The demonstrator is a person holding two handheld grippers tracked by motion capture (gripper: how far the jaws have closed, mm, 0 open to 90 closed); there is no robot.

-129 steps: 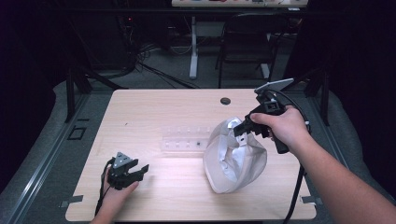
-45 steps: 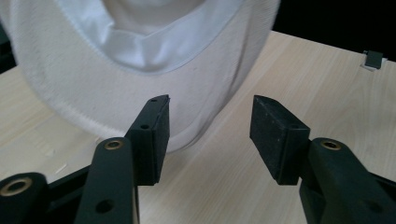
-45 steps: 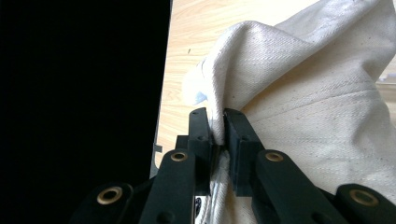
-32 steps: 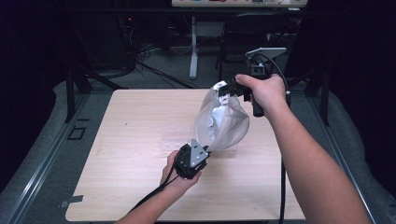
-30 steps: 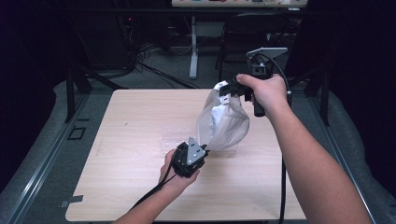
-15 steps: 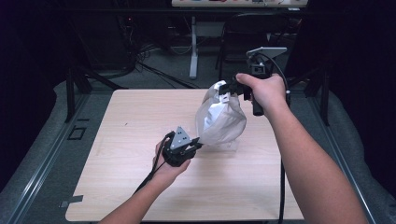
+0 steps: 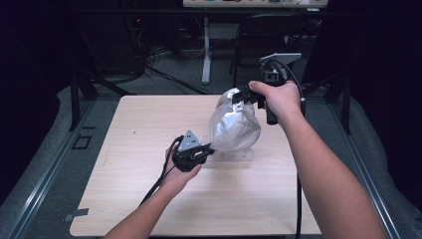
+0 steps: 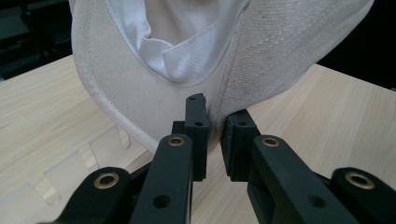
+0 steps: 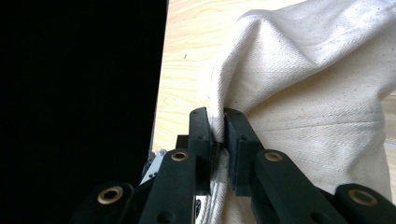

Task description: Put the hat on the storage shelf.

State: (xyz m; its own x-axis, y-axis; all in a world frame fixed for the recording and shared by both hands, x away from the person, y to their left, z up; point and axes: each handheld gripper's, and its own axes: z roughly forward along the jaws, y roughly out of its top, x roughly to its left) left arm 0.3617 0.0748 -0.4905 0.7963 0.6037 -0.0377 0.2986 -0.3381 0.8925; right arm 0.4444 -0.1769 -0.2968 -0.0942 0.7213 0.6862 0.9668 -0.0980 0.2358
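Two grippers hold one cloth bag above a pale wooden table (image 7: 124, 199), which is the largest thing here and stands on a grey floor with dark chair and desk legs beyond its far edge. No brand, label or writing can be read on anything.

Next in size, the cloth bag (image 7: 234, 124) hangs over the right half of the table, toward the far side, puffed out and rounded. From above it looks silvery grey; in the gripper views it is an off-white, canvas-like weave (image 8: 261, 51) with stitched hems and a smoother white lining showing at its open mouth.

Under the bag a clear plastic rack (image 7: 234, 155) lies flat on the wood, its notched edge also visible in the left gripper view (image 8: 70, 172).

Smaller still, the right gripper (image 7: 242, 97), held high at the far right, has its jaws clamped tight on a folded seam at the bag's top (image 9: 217, 126). The left gripper (image 7: 208, 149), nearer and to the left, has just been closing its jaws, and they now pinch the bag's lower hem (image 8: 215, 126) between narrow pads.
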